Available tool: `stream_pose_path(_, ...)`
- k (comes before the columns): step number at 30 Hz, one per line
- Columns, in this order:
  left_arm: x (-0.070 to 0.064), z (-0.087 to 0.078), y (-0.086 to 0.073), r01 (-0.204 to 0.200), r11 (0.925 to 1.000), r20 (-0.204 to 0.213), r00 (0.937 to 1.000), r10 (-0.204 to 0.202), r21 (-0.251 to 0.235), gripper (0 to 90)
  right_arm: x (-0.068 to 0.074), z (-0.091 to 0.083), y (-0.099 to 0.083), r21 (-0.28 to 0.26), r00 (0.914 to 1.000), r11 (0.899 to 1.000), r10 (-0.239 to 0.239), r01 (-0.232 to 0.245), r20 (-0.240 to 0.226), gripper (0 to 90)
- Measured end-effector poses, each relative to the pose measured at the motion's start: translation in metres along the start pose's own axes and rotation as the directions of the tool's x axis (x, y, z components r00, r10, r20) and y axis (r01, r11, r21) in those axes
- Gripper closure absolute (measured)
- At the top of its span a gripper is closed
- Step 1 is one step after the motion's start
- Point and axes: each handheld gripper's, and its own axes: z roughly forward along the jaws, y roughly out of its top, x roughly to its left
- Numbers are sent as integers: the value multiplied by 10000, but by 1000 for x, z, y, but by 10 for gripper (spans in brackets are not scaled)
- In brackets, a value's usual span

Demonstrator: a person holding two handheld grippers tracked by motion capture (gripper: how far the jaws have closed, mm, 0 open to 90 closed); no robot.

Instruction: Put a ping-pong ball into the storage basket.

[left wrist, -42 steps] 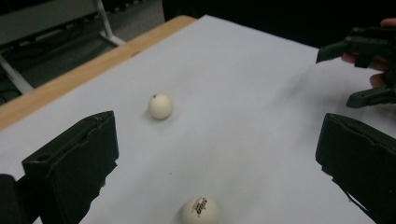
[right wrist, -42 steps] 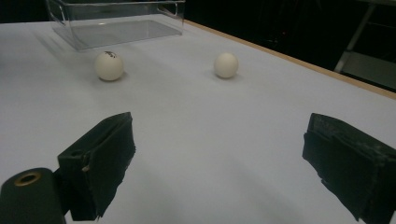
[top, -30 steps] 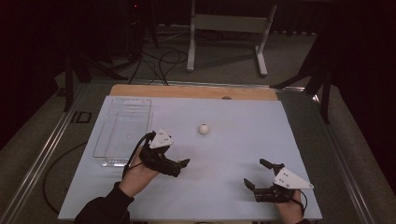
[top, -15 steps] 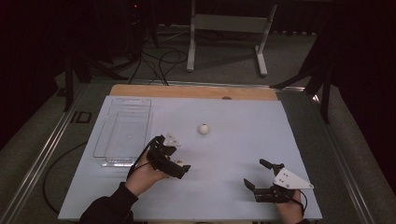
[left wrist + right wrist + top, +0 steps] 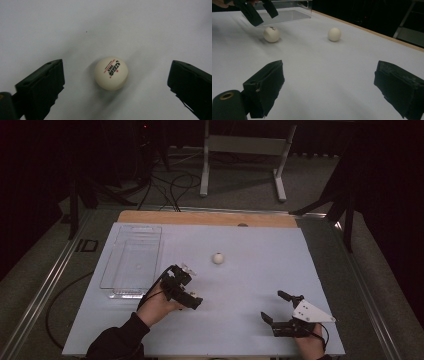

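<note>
Both tongs gape — left tongs [image 5: 115, 82] straddling a ball [image 5: 111, 73] (print slanting up-right), right tongs [image 5: 281, 309] released.

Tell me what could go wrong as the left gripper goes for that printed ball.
The left gripper is open above the printed ball, jaws wide to either side and clear of it. If one jaw lands first, the round ball may roll off across the smooth white table. It could run toward the second ball nearby, or toward the clear tray.

Bare tabletop [image 5: 250, 285] lies open between two balls [image 5: 271, 34] [image 5: 334, 34]; clear tray [image 5: 132, 262] blocks the left.
</note>
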Motion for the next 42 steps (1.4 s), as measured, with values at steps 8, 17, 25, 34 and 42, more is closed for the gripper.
stream_pose_path(8,4,6,2,89,9992,105,9999,-93,399,161,0,0,0,-7,10000,10000,-10,10,26,89)
stream_pose_path(17,6,14,3,65,9969,230,9997,-83,783,302,0,0,0,4,10000,10000,-9,9,12,89)
stream_pose_path(25,7,17,3,-18,9962,314,9995,-9,871,396,0,0,0,25,10000,10000,-2,2,37,89)
stream_pose_path(34,5,23,3,-283,9923,208,9994,260,1208,460,0,0,0,28,10000,10000,-3,3,39,90)
stream_pose_path(42,3,24,4,-575,9879,97,9983,567,1442,512,0,0,0,28,10000,10000,-25,25,20,89)
